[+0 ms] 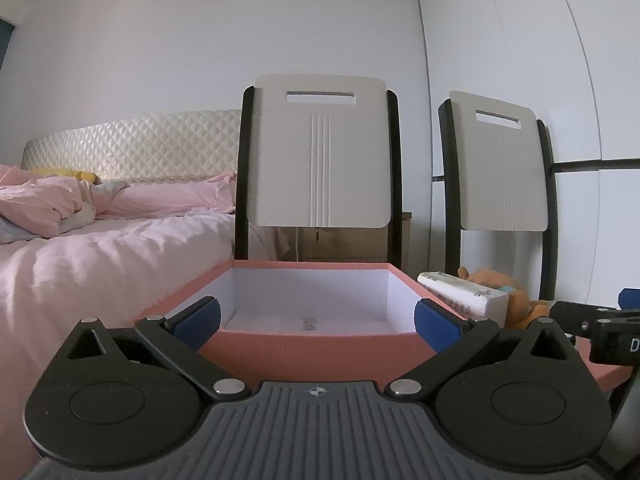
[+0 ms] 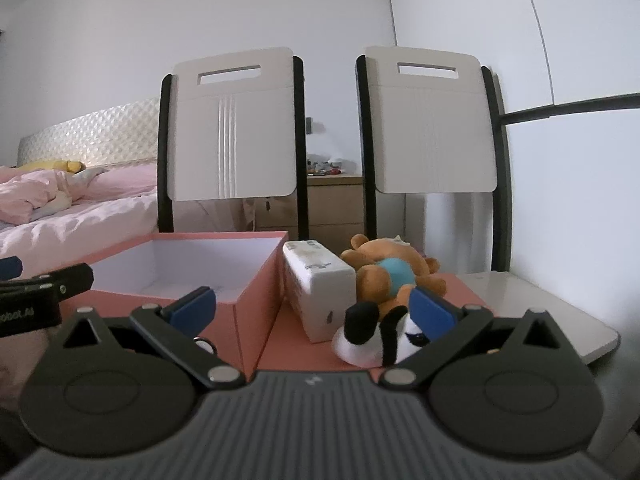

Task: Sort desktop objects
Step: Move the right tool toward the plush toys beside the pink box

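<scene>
Step in hand, as judged from the layout: pick the first item for sorting into the pink box [image 2: 208, 276]. The black-and-white plush [image 2: 374, 338] lies nearest, at 1 o'clock from the right gripper [image 2: 314, 312] and just beside its right pad. Shift the gripper toward 3 o'clock until the plush sits centred between the pads, then descend and close gently (soft toys compress, so grip the body, not an ear). Avoid brushing the white carton [image 2: 320, 292] at 12 o'clock, which stands close against the box wall, with the orange plush [image 2: 390, 276] behind it.

Pose: the right gripper is level, low over the desk, jaws spread wide and empty. The left gripper [image 1: 318, 322] is likewise wide and empty, held level and facing the box's near wall, pads flanking the opening. The box interior looks nearly bare; a small printed mark shows on its floor.
</scene>
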